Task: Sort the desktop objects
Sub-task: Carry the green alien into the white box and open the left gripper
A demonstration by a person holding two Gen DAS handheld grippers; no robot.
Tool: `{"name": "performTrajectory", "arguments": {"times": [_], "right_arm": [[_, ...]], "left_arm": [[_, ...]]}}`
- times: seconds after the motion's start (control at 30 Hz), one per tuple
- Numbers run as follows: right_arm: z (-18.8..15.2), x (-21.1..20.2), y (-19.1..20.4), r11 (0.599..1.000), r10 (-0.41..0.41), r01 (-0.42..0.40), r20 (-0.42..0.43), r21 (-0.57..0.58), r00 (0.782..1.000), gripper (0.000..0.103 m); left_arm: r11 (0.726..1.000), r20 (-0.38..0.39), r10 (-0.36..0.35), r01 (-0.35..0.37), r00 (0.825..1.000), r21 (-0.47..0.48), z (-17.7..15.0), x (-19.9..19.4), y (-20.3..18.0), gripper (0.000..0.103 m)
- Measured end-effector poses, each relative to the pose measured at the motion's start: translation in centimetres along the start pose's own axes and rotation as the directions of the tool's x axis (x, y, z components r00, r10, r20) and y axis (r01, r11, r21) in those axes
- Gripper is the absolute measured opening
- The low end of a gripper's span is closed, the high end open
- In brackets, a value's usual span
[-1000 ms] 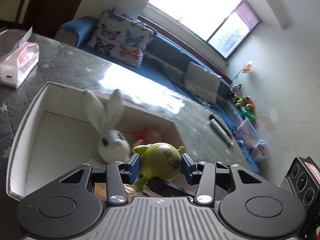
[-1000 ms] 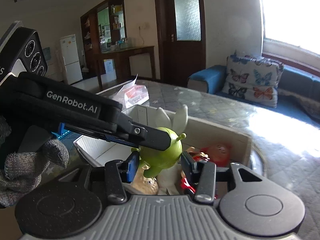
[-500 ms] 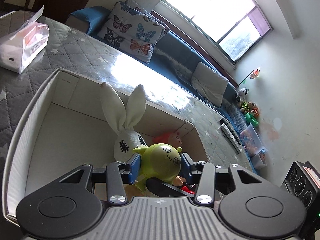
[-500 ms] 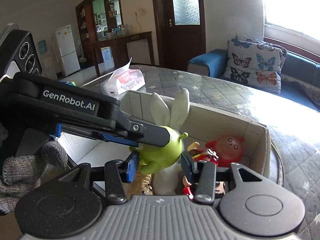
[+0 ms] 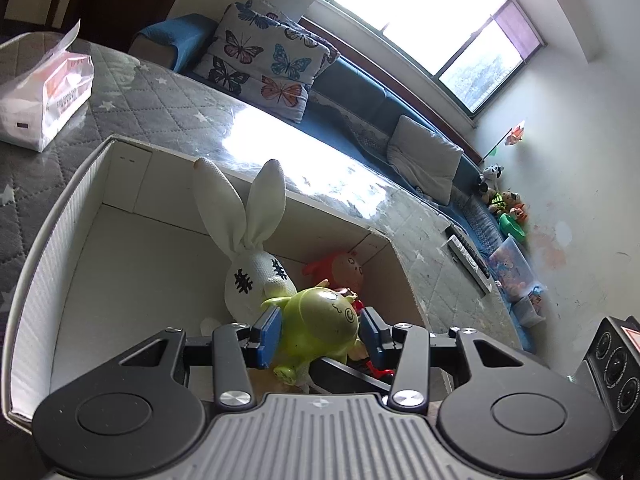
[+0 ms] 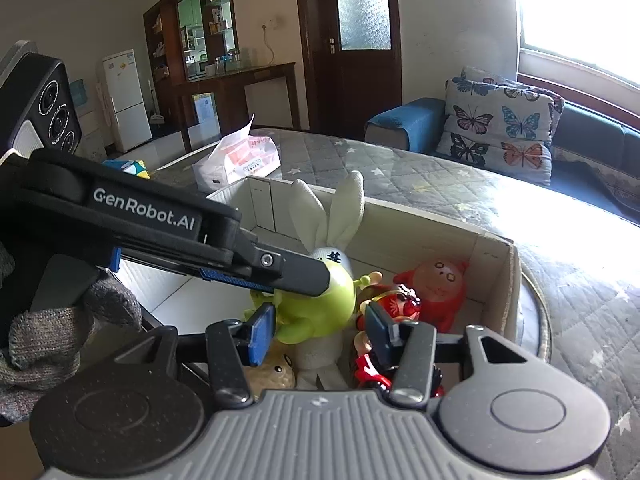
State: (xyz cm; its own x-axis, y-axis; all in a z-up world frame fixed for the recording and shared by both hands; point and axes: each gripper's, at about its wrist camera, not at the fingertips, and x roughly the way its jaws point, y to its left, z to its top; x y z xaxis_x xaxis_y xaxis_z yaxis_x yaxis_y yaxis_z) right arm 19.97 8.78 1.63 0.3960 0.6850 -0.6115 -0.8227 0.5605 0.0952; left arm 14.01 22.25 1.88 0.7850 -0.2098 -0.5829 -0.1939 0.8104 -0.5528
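Note:
A green round-headed toy (image 5: 320, 330) sits between the blue pads of my left gripper (image 5: 318, 334), which is shut on it, low inside the white cardboard box (image 5: 48, 240). From the right wrist view the left gripper's finger lies across the green toy (image 6: 320, 304). My right gripper (image 6: 318, 330) is open just behind it, its pads apart from the toy. In the box lie a white rabbit doll (image 5: 250, 248), a red round doll (image 6: 438, 290), a red-and-black figure (image 6: 390, 302) and a yellow plush (image 6: 272, 374).
The box stands on a grey quilted table (image 5: 160, 96). A tissue pack (image 5: 44, 92) lies at the far left. A blue sofa with a butterfly cushion (image 5: 264, 60) runs behind the table. A remote (image 5: 468, 258) lies near the table's right edge.
The left gripper has carried the green toy forward and down into the box, closer to the rabbit and red dolls. The right gripper's pads now stand wider apart.

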Motion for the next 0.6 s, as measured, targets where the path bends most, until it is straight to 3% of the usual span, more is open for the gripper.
{"name": "performTrajectory", "arguments": {"times": [0.07,0.33,0.43,0.6], "right_arm": [[0.0,-0.5,0.0,1.000,-0.001,0.001,0.011,0.006,1.000,0.057],[-0.5,-2.1,0.2,1.000,0.002,-0.003,0.038,0.031,0.999,0.058],[-0.8,-2.7,0.4,0.999,-0.006,0.004,0.041,0.039,0.999,0.066],[-1.1,-3.7,0.7,0.998,-0.018,0.015,0.047,0.058,0.999,0.070]], "left_arm": [[1.000,0.007,0.000,0.000,1.000,0.007,-0.1,-0.3,-0.2,0.046],[0.999,0.037,0.015,-0.016,0.999,0.035,-0.9,-2.1,-1.3,0.046],[0.999,0.053,0.020,-0.022,0.998,0.043,-1.2,-3.1,-1.7,0.046],[0.995,0.083,0.057,-0.063,0.995,0.072,-2.3,-4.6,-2.5,0.046]]}}
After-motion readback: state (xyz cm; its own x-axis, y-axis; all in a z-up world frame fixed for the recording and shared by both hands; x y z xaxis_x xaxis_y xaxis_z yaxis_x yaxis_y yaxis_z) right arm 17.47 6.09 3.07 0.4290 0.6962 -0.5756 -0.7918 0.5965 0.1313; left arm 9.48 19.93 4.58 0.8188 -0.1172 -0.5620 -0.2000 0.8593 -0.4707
